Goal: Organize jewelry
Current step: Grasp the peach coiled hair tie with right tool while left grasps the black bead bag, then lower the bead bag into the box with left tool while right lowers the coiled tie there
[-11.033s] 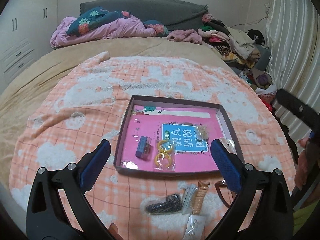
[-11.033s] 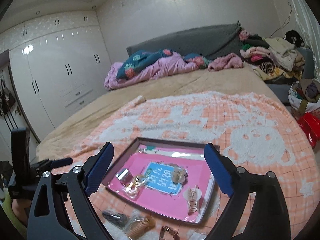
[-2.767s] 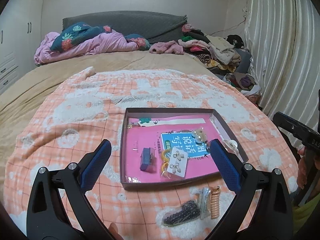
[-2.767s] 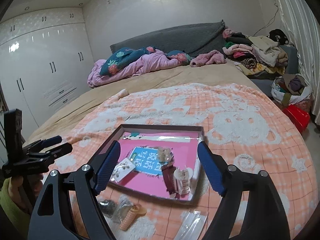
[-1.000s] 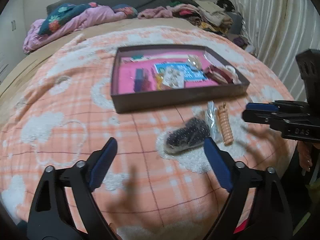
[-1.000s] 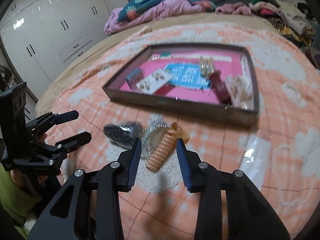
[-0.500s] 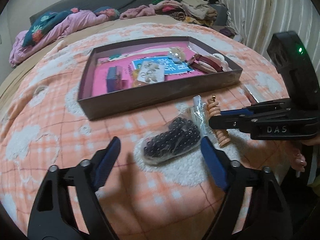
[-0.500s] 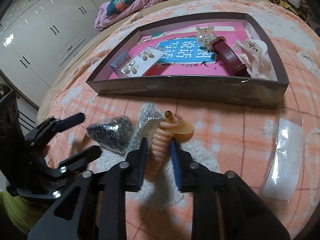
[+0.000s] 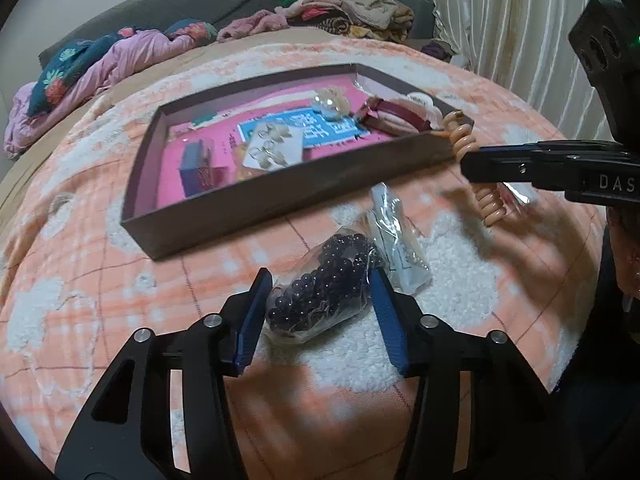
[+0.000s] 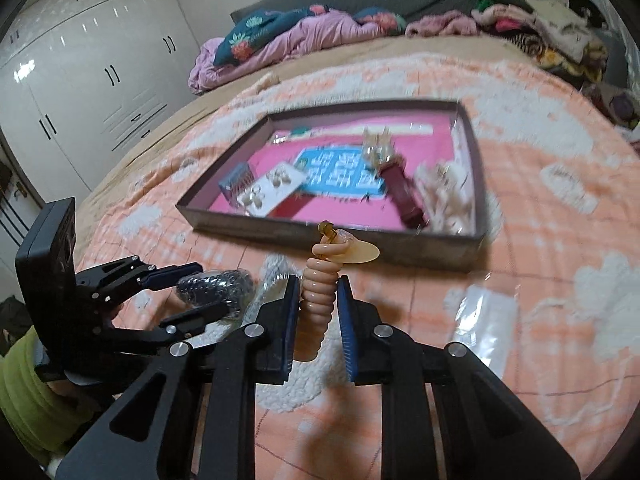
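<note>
Peach coiled band [image 10: 318,300] hangs pinched in the right gripper [image 10: 318,312] and may snag the tray wall [image 10: 360,240]; left gripper [image 9: 320,312] brackets the slippery bead bag [image 9: 320,292], grip uncertain.

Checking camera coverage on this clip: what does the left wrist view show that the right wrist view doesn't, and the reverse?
Only the left wrist view shows the curtain and the left gripper from behind, straddling the bead bag. Only the right wrist view shows the wardrobe, an empty clear bag and the right gripper from behind, shut on the coil tie. Both show the tray, bead bag, coil tie and the other gripper.
</note>
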A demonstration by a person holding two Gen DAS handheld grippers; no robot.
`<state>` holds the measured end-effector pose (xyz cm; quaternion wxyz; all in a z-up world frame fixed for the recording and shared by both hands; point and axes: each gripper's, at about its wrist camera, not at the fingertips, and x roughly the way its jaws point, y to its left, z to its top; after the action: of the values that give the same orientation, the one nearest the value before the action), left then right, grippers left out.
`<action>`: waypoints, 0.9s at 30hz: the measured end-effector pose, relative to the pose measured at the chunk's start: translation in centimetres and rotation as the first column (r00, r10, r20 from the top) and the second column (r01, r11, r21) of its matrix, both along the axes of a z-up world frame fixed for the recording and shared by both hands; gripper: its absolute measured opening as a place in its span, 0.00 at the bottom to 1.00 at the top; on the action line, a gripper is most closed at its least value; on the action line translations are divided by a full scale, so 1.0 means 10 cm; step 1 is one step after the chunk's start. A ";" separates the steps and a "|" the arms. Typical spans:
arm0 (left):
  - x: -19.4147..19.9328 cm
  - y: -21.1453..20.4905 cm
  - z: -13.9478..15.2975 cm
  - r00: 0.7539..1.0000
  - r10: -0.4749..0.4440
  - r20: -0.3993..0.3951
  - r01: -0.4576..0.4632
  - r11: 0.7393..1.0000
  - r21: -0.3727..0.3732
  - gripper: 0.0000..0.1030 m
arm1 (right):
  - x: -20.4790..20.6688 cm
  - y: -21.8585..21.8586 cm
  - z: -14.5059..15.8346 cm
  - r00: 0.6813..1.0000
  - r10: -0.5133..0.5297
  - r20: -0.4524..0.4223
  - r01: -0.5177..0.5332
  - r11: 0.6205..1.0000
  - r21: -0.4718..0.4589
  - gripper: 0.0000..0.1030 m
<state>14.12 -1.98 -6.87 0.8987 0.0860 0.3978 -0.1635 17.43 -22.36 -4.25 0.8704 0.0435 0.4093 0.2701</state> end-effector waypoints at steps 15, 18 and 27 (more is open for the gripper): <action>-0.11 0.41 0.56 0.984 0.156 0.090 -0.149 0.986 -0.081 0.37 | -0.15 0.16 0.36 0.989 0.043 0.141 -0.038 0.999 -0.038 0.18; -0.13 0.45 0.62 0.979 0.176 0.100 -0.167 0.982 -0.089 0.37 | -0.17 0.18 0.41 0.986 0.052 0.159 -0.046 0.998 -0.041 0.18; -0.09 0.52 0.76 0.973 0.209 0.103 -0.196 0.974 -0.117 0.13 | -0.15 0.22 0.56 0.977 0.059 0.203 -0.053 0.998 -0.036 0.18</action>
<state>13.23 3.22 0.71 0.9352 0.0065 0.3432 -0.0866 15.92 -20.12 1.37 0.9004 -0.0092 0.3228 0.2915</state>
